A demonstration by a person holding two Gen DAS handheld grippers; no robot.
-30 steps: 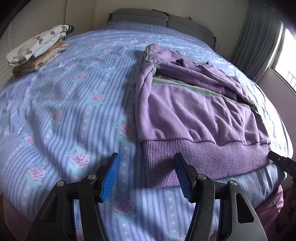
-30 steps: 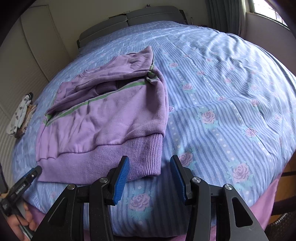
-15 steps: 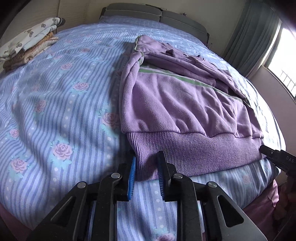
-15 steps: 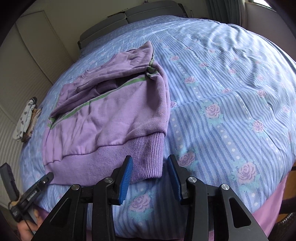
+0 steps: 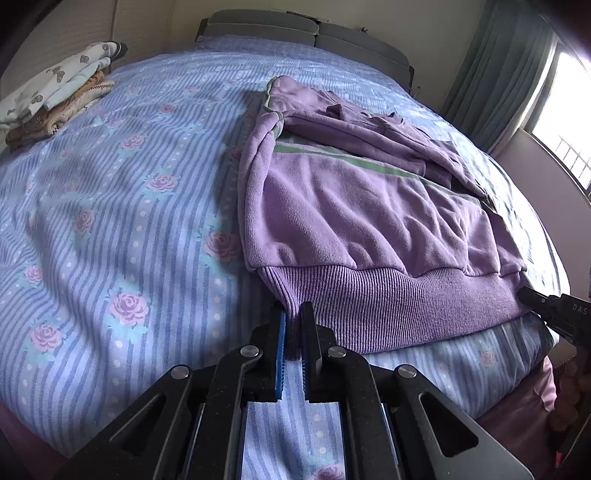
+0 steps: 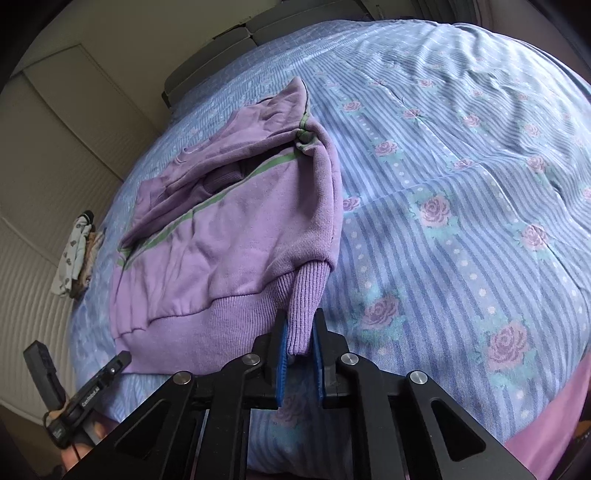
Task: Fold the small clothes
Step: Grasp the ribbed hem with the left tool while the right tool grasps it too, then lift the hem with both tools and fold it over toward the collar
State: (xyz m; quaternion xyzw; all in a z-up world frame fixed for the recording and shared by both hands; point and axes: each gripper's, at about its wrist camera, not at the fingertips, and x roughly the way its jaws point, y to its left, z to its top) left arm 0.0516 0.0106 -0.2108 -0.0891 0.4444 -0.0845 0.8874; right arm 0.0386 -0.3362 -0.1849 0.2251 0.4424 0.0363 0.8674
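In the left wrist view, the left gripper [image 5: 291, 332] is clenched on the left corner of the ribbed hem of the purple sweater [image 5: 369, 206]. The sweater lies flat on the bed cover [image 5: 110, 206] with blue stripes and roses. A pile of folded clothes [image 5: 55, 99] sits far at the left edge.

In the right wrist view, the right gripper [image 6: 299, 347] grasps the other hem corner of the sweater [image 6: 236, 236], which is lifted a little.

sweater [image 5: 369, 206]: flat on the bed [image 5: 122, 206], hem at the near edge
left gripper [image 5: 291, 343]: at the hem's near left corner
right gripper [image 6: 300, 352]: at the hem's near right corner
stack of clothes [image 5: 55, 99]: far left on the bed, well apart from the sweater
headboard [image 5: 306, 31]: far end
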